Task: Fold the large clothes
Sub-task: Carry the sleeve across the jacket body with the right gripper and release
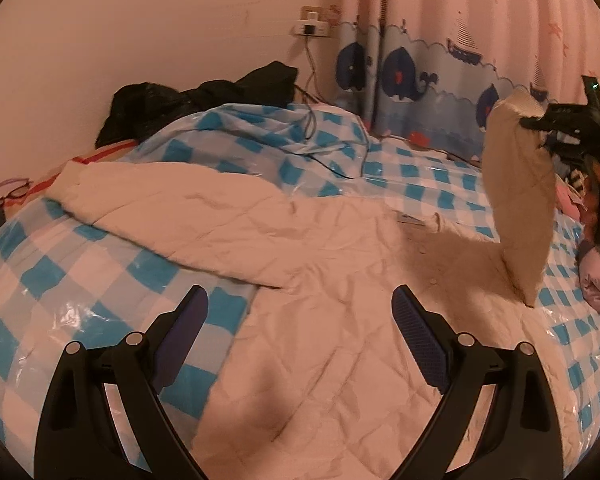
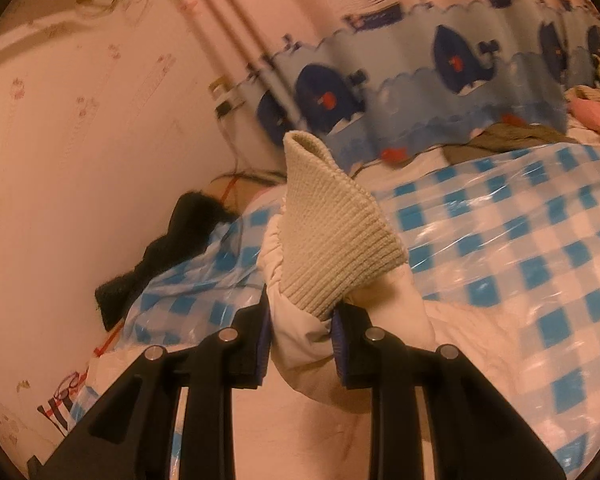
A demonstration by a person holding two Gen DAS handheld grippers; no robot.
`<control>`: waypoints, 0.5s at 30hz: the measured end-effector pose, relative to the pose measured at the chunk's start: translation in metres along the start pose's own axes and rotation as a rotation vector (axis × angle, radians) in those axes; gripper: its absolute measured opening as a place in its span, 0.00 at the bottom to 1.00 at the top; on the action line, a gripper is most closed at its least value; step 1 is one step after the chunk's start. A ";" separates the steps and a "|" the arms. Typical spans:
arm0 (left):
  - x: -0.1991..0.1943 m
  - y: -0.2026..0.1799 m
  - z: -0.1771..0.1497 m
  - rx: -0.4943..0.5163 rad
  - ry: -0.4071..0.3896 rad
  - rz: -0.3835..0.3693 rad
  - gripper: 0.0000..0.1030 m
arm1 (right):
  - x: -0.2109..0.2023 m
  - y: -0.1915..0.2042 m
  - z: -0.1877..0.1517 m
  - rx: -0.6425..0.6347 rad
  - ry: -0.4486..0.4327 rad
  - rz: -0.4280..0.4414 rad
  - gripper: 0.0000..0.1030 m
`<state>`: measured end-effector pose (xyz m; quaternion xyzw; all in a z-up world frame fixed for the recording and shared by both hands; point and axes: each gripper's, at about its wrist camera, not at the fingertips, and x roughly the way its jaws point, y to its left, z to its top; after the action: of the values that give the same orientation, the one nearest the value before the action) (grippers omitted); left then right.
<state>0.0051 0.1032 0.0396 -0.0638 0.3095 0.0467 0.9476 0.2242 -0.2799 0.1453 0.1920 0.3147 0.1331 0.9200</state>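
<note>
One sleeve point(image 1: 516, 200) of the cream quilted jacket point(image 1: 300, 280) hangs lifted at right of the left-wrist view, its ribbed cuff point(image 2: 332, 232) pinched by the right gripper point(image 2: 300, 344). Spread and empty, the left gripper point(image 1: 300, 344) hovers over the jacket body, lying across the bed point(image 1: 60, 288) toward upper left.

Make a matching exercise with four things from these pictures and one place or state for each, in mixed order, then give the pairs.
Things:
1. cream quilted jacket
2. ribbed beige knit cuff
3. crumpled black garment
4. left gripper

Places or states:
A. open, holding nothing
B. spread on the blue-and-white checked plastic sheet
C. clamped in the right gripper
D. piled by the wall at the far edge of the bed

Pairs: 1-B, 2-C, 3-D, 4-A
</note>
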 end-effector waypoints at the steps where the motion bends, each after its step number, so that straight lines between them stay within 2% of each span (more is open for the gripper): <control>1: 0.000 0.005 0.000 -0.008 0.003 0.002 0.87 | 0.011 0.009 -0.007 -0.009 0.018 0.004 0.26; 8: 0.000 0.025 0.001 -0.046 0.017 0.009 0.87 | 0.077 0.042 -0.066 -0.048 0.133 -0.013 0.26; 15: 0.004 0.033 0.003 -0.067 0.034 0.012 0.87 | 0.146 0.068 -0.137 -0.137 0.256 -0.081 0.27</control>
<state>0.0057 0.1361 0.0367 -0.0946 0.3242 0.0617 0.9392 0.2415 -0.1284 -0.0022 0.0976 0.4272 0.1404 0.8878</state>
